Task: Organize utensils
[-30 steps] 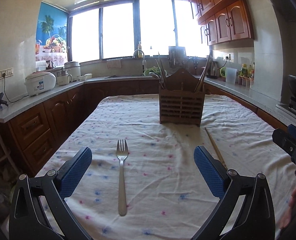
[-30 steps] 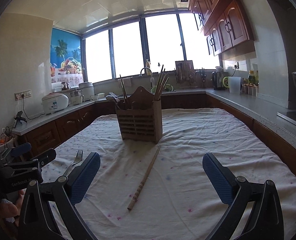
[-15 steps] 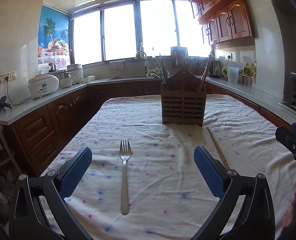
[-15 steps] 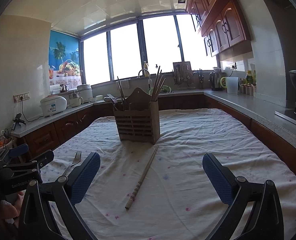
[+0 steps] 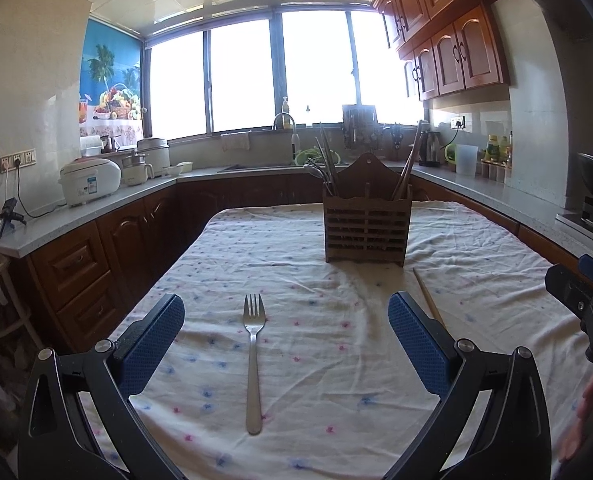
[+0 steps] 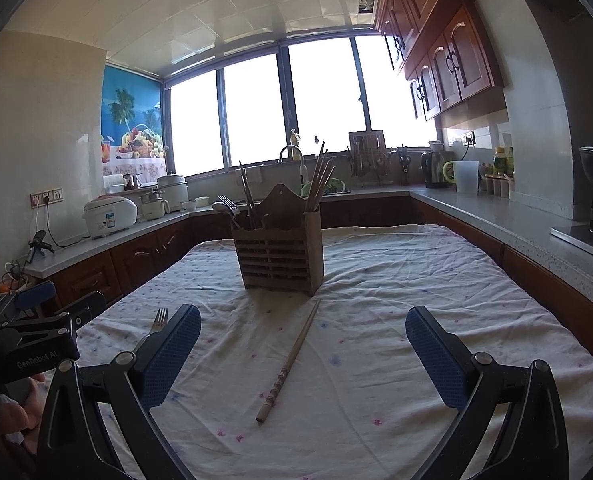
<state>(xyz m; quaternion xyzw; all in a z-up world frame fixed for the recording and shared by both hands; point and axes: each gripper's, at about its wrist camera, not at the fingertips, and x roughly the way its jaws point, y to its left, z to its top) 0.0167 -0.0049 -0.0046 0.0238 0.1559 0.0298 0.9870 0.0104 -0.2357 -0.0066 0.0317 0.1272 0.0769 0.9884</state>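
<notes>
Left hand-held gripper [image 5: 286, 334] hangs over the near end of the desk [image 5: 476, 248], jaws spread wide, nothing between the blue pads. Fork [image 5: 253, 356] lies flat on the flowered tablecloth [image 5: 296, 264] between the two fingers, untouched: plain silver metal, four tines pointing away toward the holder, long slim handle toward the camera. Chopstick [image 6: 290, 362] lies flat further right, light wood, thin tip just beside the holder's base, thicker end nearer the camera with a ringed pattern. Wooden utensil holder [image 6: 278, 256] stands upright mid-desk beyond both items: slatted front, arched back board with a hanging hole. Its left compartment holds a spoon, a fork and some dark sticks; its right compartment holds a bundle of chopsticks. Right hand-held gripper [image 6: 302, 356] also gapes wide and empty above the cloth, chopstick between its fingers, no contact. Fork and chopstick sit well apart from each other.
</notes>
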